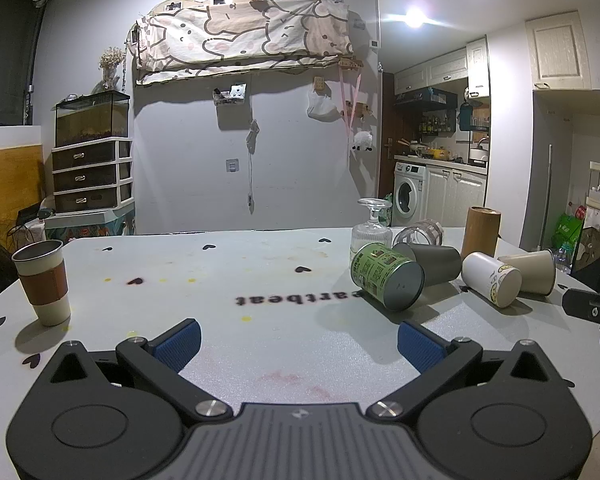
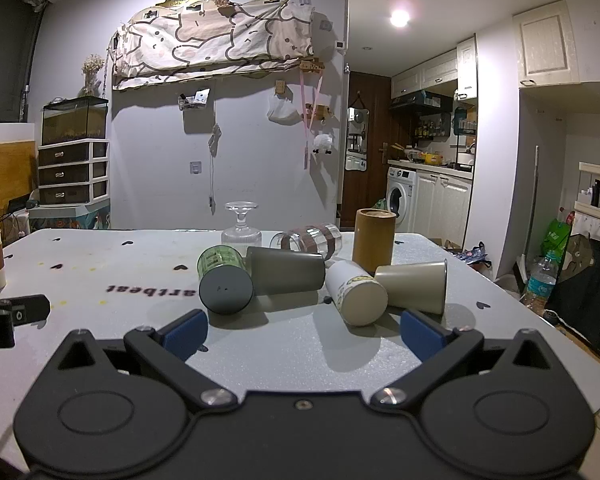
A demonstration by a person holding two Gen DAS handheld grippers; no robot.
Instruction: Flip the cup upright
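Foam-textured grey table (image 2: pixel 292 344) with small black heart prints, faint yellow and reddish stains and mirrored lettering fills the near scene. Left gripper (image 1: pixel 298 340) hovers low over it, blue pads spread wide with nothing between them; right gripper (image 2: pixel 304 330) is likewise spread and empty.

On the right half lies a cluster of tipped cups: green cup (image 2: pixel 224 276) with its dark base facing near, dark grey cup (image 2: pixel 286 272) touching it, white cup (image 2: pixel 356 292), and beige cup (image 2: pixel 414 286) at the far right. Behind them a clear banded glass (image 2: pixel 308 240) lies on its side, a stemmed glass (image 2: pixel 241 226) stands inverted, and a brown cylinder (image 2: pixel 373 240) stands.

At the table's left edge a sleeved paper cup (image 1: pixel 44 284) stands upright.

Beyond, a grey wall carries a cartoon-print cloth (image 1: pixel 240 38); a drawer unit (image 1: pixel 92 176) stands left, a washing machine (image 1: pixel 409 194) right.
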